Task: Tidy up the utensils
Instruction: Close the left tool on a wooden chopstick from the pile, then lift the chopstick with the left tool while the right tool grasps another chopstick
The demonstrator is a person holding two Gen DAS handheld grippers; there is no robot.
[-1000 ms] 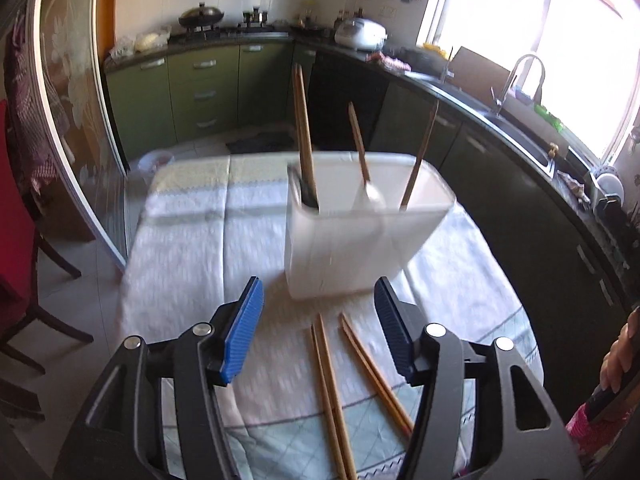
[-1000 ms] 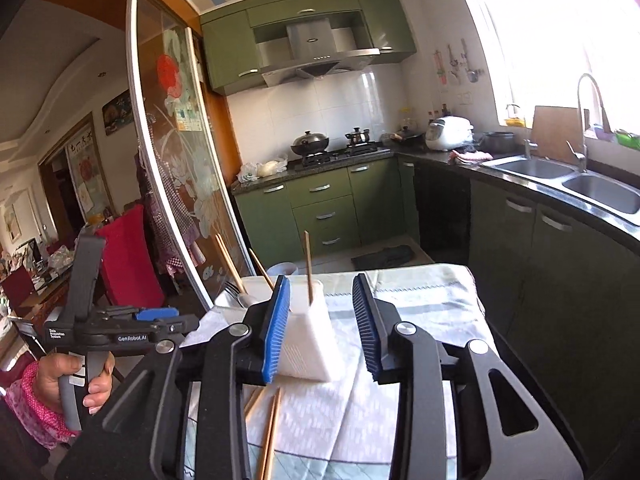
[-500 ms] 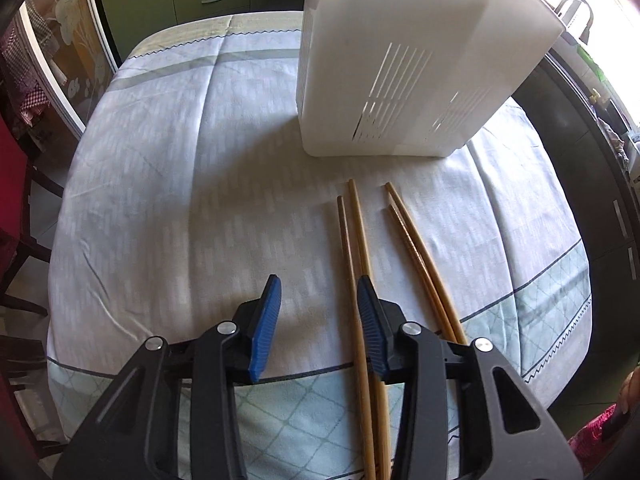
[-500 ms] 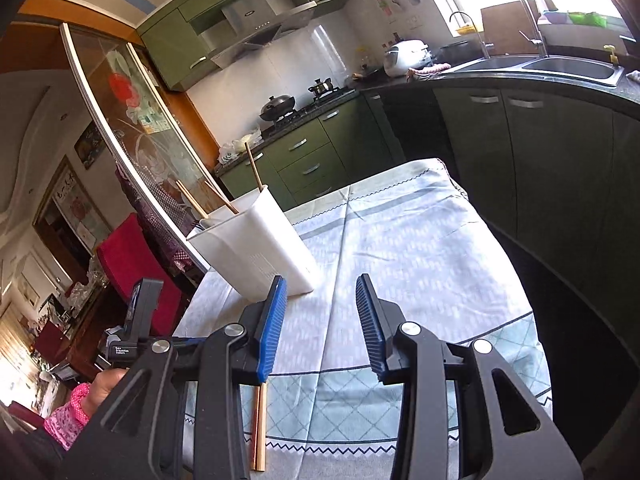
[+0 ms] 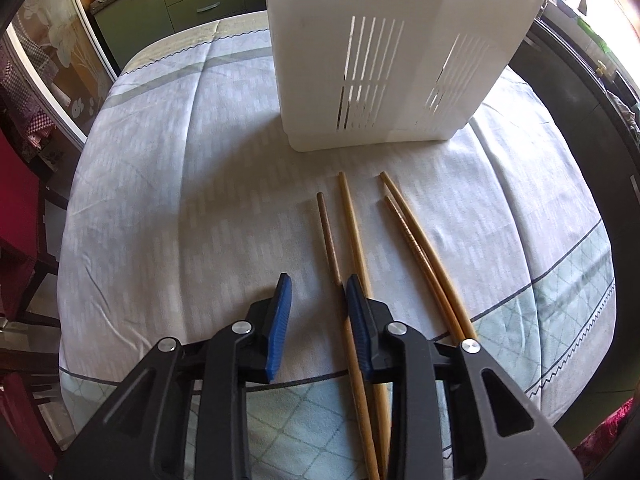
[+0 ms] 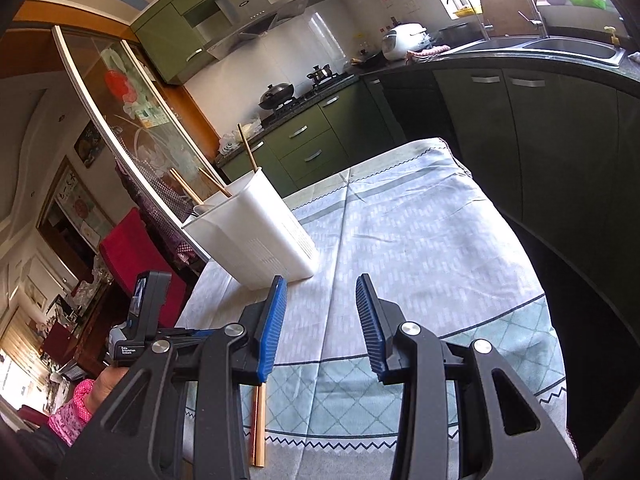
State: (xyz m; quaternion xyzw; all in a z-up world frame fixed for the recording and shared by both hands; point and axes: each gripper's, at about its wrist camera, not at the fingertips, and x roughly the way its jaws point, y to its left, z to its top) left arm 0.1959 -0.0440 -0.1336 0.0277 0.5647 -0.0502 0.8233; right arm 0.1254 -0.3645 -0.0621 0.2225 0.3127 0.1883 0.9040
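Left gripper (image 5: pixel 316 312) low over tablecloth (image 5: pixel 180 184), jaws closing, only bare cloth between pads. Four chopsticks (image 5: pixel 352 224) lie flat just right of gap, long axes running away toward white utensil holder (image 5: pixel 384 64); darker leftmost stick passes under right finger (image 5: pixel 356 312), not inside gap. Judgement: gripper needs small shift right to straddle stick. Right gripper (image 6: pixel 322 312) farther right, jaws apart, empty, over bare cloth; left hand nearer.

Four wooden chopsticks (image 5: pixel 352 236) flat on cloth, near upright white holder (image 5: pixel 384 52), seemingly slotted
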